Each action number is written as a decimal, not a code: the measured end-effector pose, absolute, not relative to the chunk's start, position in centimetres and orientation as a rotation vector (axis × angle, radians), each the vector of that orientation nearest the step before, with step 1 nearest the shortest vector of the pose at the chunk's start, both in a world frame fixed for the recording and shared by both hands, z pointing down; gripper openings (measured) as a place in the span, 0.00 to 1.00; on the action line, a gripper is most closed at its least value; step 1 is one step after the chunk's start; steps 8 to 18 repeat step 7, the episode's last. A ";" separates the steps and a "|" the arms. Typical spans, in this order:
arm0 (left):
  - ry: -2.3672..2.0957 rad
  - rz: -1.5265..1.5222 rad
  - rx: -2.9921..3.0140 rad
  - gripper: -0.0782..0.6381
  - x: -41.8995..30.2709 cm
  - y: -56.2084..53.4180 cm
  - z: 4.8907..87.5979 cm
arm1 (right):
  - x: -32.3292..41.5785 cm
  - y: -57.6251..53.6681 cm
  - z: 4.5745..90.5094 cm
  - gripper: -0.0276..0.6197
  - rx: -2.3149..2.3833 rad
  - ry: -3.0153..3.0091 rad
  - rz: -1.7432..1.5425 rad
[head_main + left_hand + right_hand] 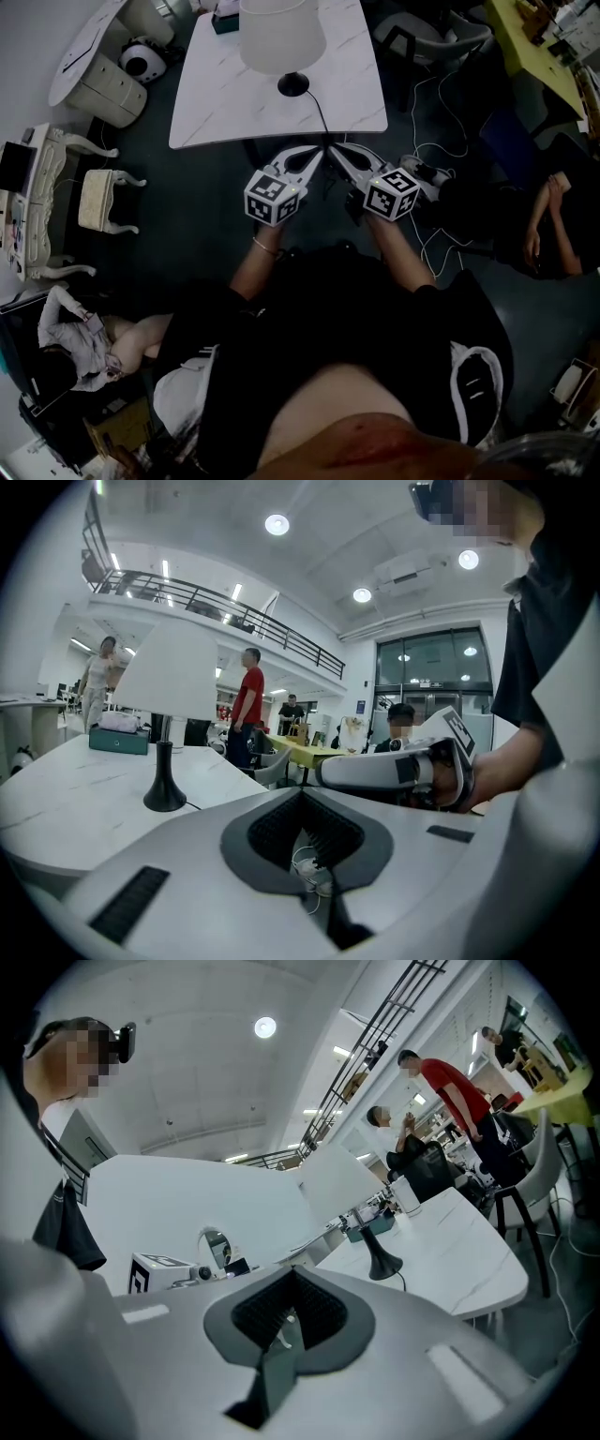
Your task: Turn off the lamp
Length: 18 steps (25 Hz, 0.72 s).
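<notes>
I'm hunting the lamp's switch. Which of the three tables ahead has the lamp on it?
The white marbled rectangular table in the middle: the lamp stands on it. The round white table, left, and yellow table, right, show none.

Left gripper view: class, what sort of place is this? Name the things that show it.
Probably a large open workspace or showroom: a railed mezzanine overhead, tall glass doors, and people standing around tables.

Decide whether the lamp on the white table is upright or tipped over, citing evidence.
Upright. The lamp has its black base flat on the table, stem vertical, shade directly above.
</notes>
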<state>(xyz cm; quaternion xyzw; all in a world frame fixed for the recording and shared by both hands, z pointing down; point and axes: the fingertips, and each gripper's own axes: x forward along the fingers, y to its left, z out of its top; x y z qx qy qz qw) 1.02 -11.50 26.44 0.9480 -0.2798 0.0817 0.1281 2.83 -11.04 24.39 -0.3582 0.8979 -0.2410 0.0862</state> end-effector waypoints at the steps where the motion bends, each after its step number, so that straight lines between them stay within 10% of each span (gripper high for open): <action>1: -0.809 0.240 2.758 0.12 1.1 -11.4 26.5 | 2.9 -11.0 24.4 0.04 -1.070 2.672 -0.719; 18: -0.813 0.254 2.774 0.12 1.5 -11.6 26.5 | 3.2 -11.3 24.6 0.04 -1.064 2.665 -0.725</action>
